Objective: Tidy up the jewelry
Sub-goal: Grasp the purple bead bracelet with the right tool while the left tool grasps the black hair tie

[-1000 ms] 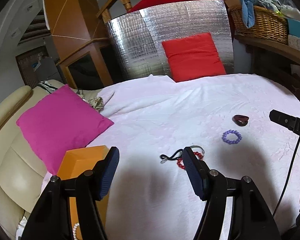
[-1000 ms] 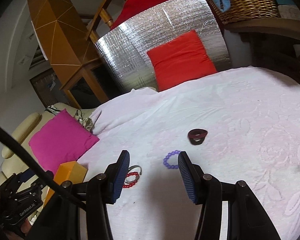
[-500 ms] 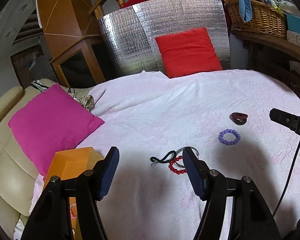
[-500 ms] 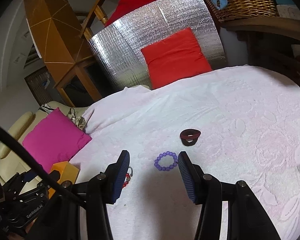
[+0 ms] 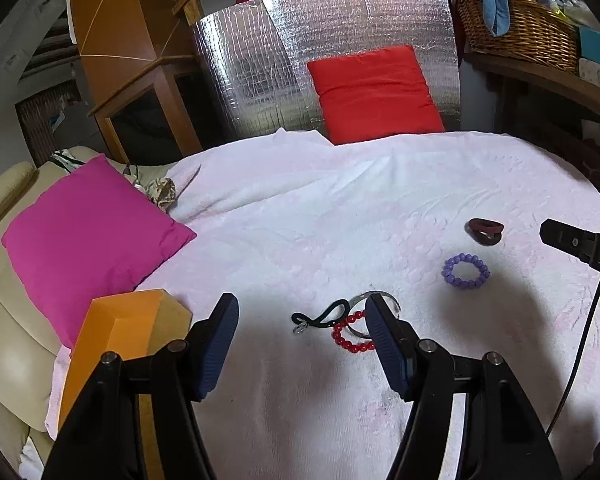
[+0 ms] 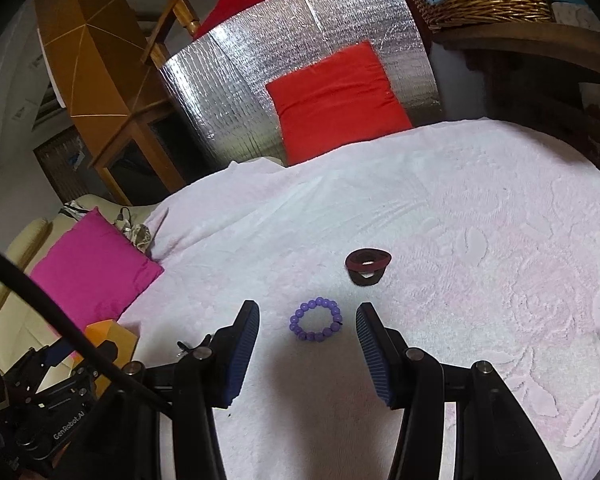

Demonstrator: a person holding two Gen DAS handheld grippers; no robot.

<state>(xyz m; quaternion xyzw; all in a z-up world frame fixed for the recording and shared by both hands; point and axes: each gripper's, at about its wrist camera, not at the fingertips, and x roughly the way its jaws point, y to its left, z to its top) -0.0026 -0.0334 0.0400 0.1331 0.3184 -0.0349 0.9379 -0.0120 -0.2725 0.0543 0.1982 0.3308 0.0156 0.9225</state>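
Right hand-held gripper (image 6: pixel 307 318) jaws apart, empty, purple bead bracelet (image 6: pixel 316 319) on the white cloth (image 6: pixel 480 240) framed between its fingertips

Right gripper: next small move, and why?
Probably ease the right gripper forward and down so its open jaws straddle the purple bead bracelet, then close. The bracelet lies flat on the white cloth, centred just ahead of the fingertips, with nothing gripped and the dark red ring clear beyond.
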